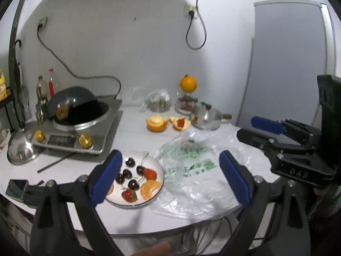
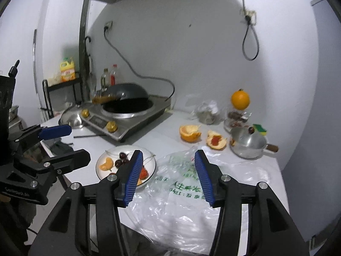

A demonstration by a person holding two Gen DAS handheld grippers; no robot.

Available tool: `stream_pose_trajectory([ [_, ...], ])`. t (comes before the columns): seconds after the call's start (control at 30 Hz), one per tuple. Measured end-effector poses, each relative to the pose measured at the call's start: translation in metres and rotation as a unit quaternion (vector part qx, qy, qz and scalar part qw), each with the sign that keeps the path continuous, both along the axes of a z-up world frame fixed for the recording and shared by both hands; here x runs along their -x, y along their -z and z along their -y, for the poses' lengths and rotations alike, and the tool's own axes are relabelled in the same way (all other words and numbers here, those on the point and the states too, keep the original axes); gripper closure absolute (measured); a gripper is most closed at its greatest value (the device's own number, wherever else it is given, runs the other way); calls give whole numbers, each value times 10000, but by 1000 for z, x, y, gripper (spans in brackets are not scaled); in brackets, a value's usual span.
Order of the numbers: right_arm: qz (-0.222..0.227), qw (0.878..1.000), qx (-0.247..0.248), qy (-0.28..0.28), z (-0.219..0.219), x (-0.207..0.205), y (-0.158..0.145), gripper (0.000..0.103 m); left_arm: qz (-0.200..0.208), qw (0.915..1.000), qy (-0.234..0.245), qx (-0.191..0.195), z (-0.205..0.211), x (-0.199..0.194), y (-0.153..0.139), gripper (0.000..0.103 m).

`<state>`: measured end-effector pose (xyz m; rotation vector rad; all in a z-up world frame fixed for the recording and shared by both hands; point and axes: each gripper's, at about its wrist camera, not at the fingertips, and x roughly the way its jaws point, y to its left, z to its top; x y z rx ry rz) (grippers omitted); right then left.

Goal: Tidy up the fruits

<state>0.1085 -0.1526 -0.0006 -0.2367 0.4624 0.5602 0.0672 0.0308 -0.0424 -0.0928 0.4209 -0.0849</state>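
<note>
A white plate (image 1: 156, 164) near the table's front edge holds several dark cherries (image 1: 130, 162), two strawberries (image 1: 150, 173) and tangerine segments (image 1: 150, 189). It also shows in the right wrist view (image 2: 152, 164). My left gripper (image 1: 170, 170) is open and empty, hovering above the plate and a clear plastic bag (image 1: 191, 170). My right gripper (image 2: 167, 166) is open and empty above the bag (image 2: 187, 202); it also shows in the left wrist view (image 1: 253, 128). A whole orange (image 1: 188, 83) sits on a jar at the back. Orange peels (image 1: 156, 123) lie mid-table.
An induction cooker (image 1: 81, 132) with a dark wok (image 1: 72, 102) stands at the left, a steel lid (image 1: 20, 147) beside it. A small steel pot (image 1: 205, 117) sits at the back right. Bottles (image 1: 45, 87) stand by the wall. A black chopstick (image 1: 55, 162) lies near the cooker.
</note>
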Motion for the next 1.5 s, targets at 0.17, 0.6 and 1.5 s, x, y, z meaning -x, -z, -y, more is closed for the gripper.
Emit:
stream_pose_trajectory([
  [0.17,328,9994,-86,35,9,20,-24,44,340,9993,-91,-99,6,17,-29,10],
  [0.6,1053,9938,-360,-77,16,48,-79,43,1019,9934,-392,-362,8,53,-86,10],
  [1.5,1784,9828,-471,34,28,84,-134,36,2004,9756,-637,-640,20,100,-163,10],
])
